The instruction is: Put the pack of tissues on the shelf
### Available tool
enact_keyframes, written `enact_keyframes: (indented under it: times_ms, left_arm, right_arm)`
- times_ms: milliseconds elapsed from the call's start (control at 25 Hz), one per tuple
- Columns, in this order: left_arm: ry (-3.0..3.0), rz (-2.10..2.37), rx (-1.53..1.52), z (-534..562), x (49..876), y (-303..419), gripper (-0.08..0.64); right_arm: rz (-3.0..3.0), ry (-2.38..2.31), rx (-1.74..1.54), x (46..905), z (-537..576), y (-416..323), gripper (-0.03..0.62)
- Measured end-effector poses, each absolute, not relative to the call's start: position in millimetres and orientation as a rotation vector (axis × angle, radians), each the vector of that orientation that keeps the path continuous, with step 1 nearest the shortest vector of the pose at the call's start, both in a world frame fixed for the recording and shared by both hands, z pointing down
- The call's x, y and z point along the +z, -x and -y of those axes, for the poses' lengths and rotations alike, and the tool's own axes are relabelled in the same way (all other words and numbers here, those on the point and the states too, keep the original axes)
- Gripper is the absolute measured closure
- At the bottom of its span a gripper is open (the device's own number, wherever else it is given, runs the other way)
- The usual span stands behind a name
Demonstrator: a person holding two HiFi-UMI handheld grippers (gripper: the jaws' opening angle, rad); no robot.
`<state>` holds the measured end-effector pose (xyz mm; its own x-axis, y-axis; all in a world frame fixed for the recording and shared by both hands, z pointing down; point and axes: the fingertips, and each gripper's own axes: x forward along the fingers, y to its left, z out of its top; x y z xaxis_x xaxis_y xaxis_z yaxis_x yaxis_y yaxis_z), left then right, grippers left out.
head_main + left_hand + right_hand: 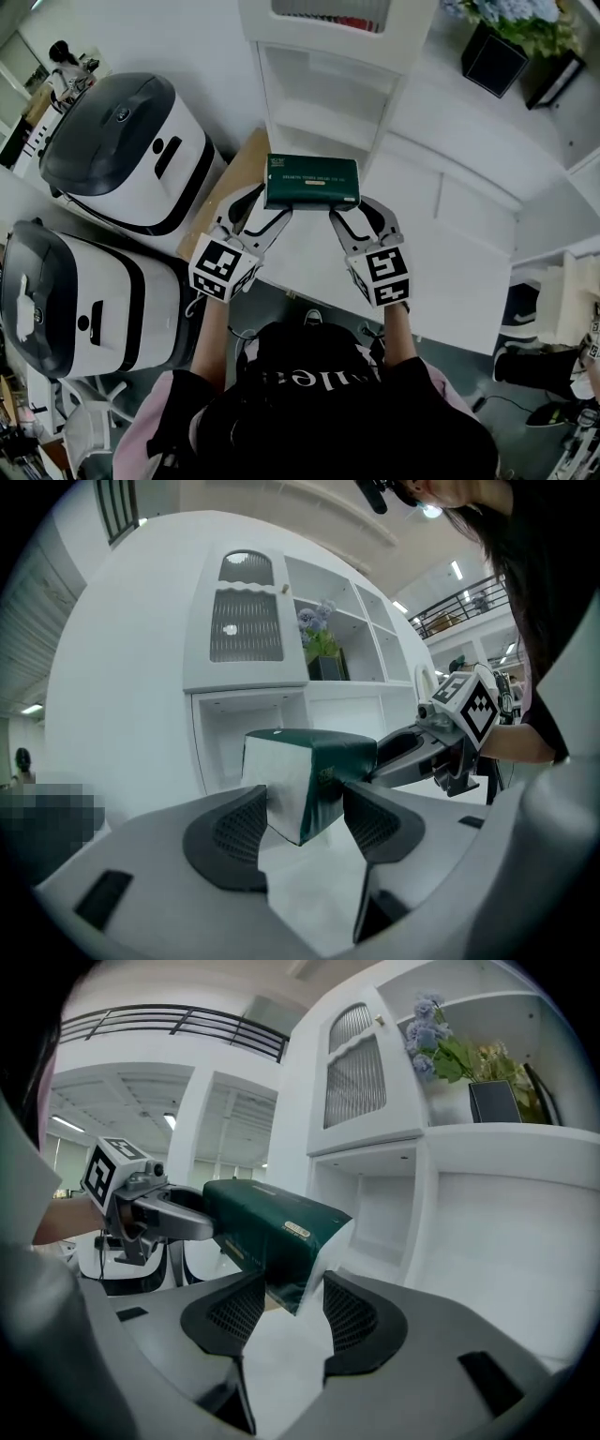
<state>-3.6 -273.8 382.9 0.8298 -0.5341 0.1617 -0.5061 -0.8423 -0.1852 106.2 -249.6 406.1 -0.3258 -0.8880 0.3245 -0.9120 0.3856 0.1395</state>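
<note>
Head camera sits above me, looks steeply down on my left gripper (265, 211), my right gripper (352, 217) and shelf (323, 103) far ahead. Left gripper camera rides close behind its jaws, faces far and right. Right gripper camera faces far and left. All three share pack of tissues (312, 182). Each gripper view catches opposite gripper.
</note>
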Motion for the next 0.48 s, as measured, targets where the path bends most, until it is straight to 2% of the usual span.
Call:
enact_keyframes:
  times_ms: [480]
  left_arm:
    - [2.857,-0.717,-0.260,346,362,-32,0.294]
  right_arm:
    - [2.220,-1.691,-0.006,378,313,-138,0.373]
